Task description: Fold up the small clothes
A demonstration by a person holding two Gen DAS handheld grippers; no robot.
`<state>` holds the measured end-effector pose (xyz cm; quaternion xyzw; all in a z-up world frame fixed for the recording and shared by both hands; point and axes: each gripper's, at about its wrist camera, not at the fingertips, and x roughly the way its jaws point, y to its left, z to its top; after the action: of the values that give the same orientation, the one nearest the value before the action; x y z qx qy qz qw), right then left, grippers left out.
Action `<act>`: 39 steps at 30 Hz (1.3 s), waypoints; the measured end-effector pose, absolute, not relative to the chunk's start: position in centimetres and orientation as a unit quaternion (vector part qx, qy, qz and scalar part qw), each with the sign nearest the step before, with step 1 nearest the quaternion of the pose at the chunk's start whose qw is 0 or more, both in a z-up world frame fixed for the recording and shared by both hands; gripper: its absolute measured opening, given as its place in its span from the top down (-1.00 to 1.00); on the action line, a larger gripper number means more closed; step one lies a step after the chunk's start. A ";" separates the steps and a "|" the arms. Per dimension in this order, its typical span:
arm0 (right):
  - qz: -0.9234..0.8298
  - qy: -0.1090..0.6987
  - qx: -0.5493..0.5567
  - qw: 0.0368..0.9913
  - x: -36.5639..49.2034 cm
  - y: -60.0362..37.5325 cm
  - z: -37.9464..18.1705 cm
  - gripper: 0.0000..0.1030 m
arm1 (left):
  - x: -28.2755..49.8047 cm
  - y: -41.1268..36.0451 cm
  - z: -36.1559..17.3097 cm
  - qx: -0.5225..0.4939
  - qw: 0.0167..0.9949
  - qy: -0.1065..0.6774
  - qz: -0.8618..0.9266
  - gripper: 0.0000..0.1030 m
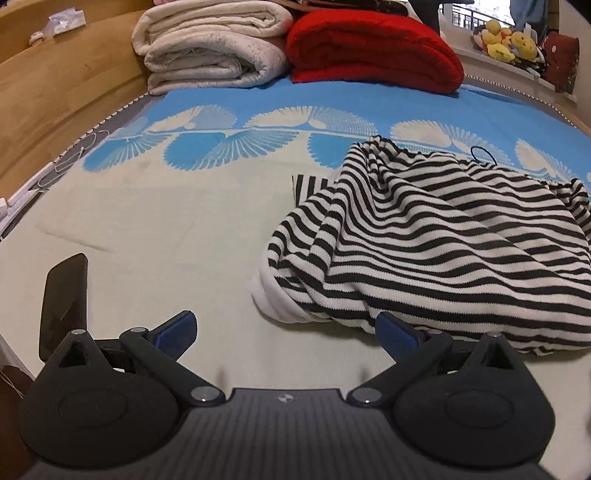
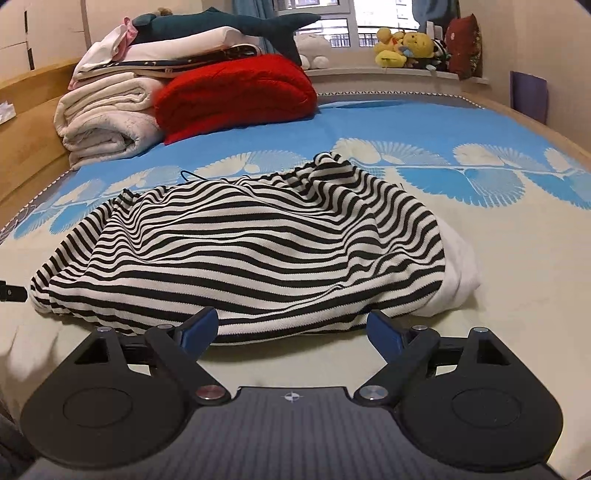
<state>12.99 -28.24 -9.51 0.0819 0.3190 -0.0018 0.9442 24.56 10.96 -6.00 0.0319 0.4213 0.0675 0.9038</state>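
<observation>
Striped garment (image 2: 240,254), black and white, one item: it lay crumpled on the bed (image 2: 498,266), just beyond your right claw (image 2: 291,332) and to the right of your left claw (image 1: 286,332). A white lining or second layer (image 2: 460,273) bulged from one side; whether it belonged to the same piece could not be told. A thin dark loop (image 1: 484,153) lay at its far edge, too small to identify.

Surface: your bed carried a cover, cream near you, blue with a pale fan pattern (image 1: 306,122) farther off. A wooden bed frame (image 1: 55,92) ran along the left.

Room: folded cream blankets (image 1: 207,48) and a red blanket (image 1: 373,55) were stacked at the far end, with a dark plush shark (image 2: 229,24) on top. Yellow plush toys (image 2: 402,46) sat on the window sill.

Claws: both of yours stood spread wide with nothing between the pads; the right one's near finger (image 2: 384,332) overlapped the hem in view, and contact was unclear. A dark flat object (image 1: 64,295) at the left edge was cut off.
</observation>
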 end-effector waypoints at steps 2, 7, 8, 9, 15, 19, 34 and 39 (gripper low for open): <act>-0.006 0.320 0.084 0.944 12.9 -28.5 -9.6 -0.71 | 24.9 11.0 -6.3 0.034 0.902 0.424 0.068 -0.99; -0.045 0.334 0.182 0.924 13.7 -31.6 -10.3 -0.71 | 26.4 12.4 -7.2 0.004 0.890 0.446 0.093 -0.99; -0.056 0.334 0.215 0.916 13.9 -32.6 -10.5 -0.71 | 26.7 13.0 -7.4 -0.009 0.887 0.452 0.098 -0.99; -0.066 0.333 0.247 0.908 14.0 -33.6 -10.7 -0.71 | 27.0 13.6 -7.6 -0.022 0.882 0.459 0.103 -0.99; -0.124 0.327 0.370 0.860 15.6 -37.7 -12.4 -0.71 | 28.5 15.9 -8.6 -0.063 0.860 0.488 0.133 -0.99; -0.162 0.335 0.455 0.809 18.5 -40.6 -14.7 -0.66 | 29.5 16.4 -9.1 -0.069 0.852 0.499 0.145 -0.99; -0.270 0.246 0.414 0.833 18.2 -44.3 -12.1 0.74 | 31.3 16.9 -10.2 -0.065 0.838 0.519 0.155 -0.99; -0.273 0.266 0.324 0.866 19.6 -42.8 -11.3 0.74 | 31.3 16.9 -10.2 -0.080 0.836 0.525 0.142 -0.99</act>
<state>19.59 -42.82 -11.26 0.3243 0.2655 -0.2733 0.8658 31.28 16.94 -10.16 -0.0804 0.5246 0.1419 0.8356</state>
